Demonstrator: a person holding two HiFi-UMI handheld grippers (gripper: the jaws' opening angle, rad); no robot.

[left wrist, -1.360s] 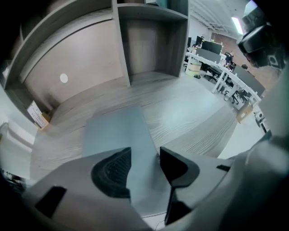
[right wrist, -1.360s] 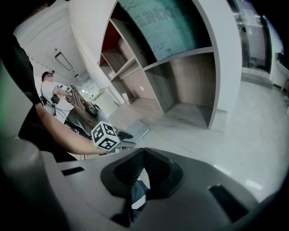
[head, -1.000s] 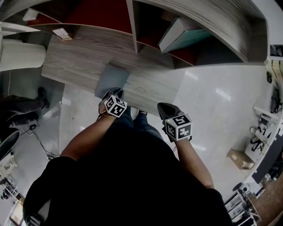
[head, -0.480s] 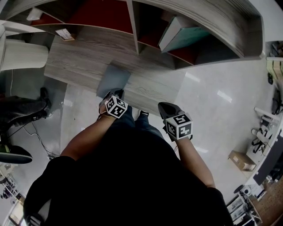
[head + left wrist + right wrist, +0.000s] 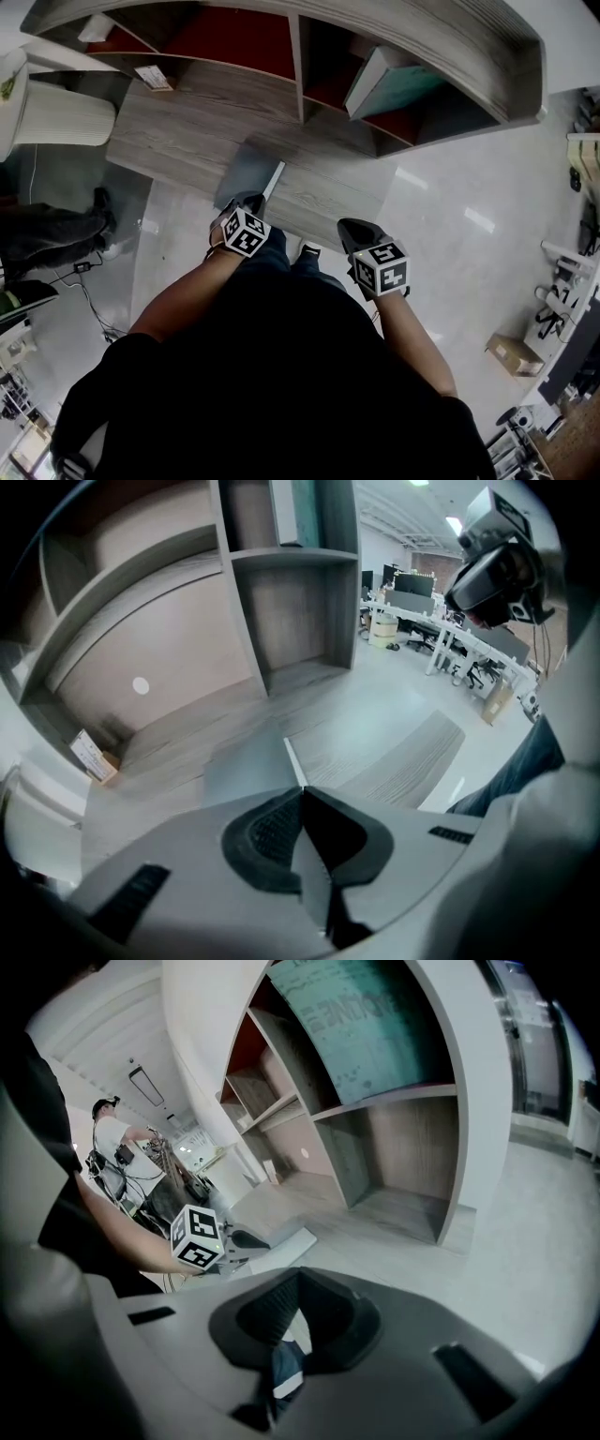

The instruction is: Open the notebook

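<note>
A grey notebook (image 5: 244, 172) lies at the near edge of the wooden desk (image 5: 178, 122). Its cover is raised a little at the near side, and a white strip of page edge (image 5: 274, 181) shows beneath. My left gripper (image 5: 247, 201) is shut on the cover's near edge. In the left gripper view the grey cover (image 5: 246, 769) runs into the closed jaws (image 5: 302, 791). My right gripper (image 5: 359, 232) hangs over the floor to the right of the desk, apart from the notebook. Its jaws (image 5: 297, 1276) are shut with nothing in them. The right gripper view shows the notebook (image 5: 284, 1244) with the left gripper's marker cube (image 5: 199, 1237) beside it.
Shelf compartments stand behind the desk, one holding a teal book (image 5: 398, 80). A small card (image 5: 156, 77) lies at the desk's far left. A white chair (image 5: 58, 117) and someone's legs (image 5: 47, 234) are at the left. A cardboard box (image 5: 514, 354) sits on the floor at right.
The left gripper has closed on the notebook's near edge and risen. The cover has come up with it, and the white page edge now shows. The right gripper stayed put.
</note>
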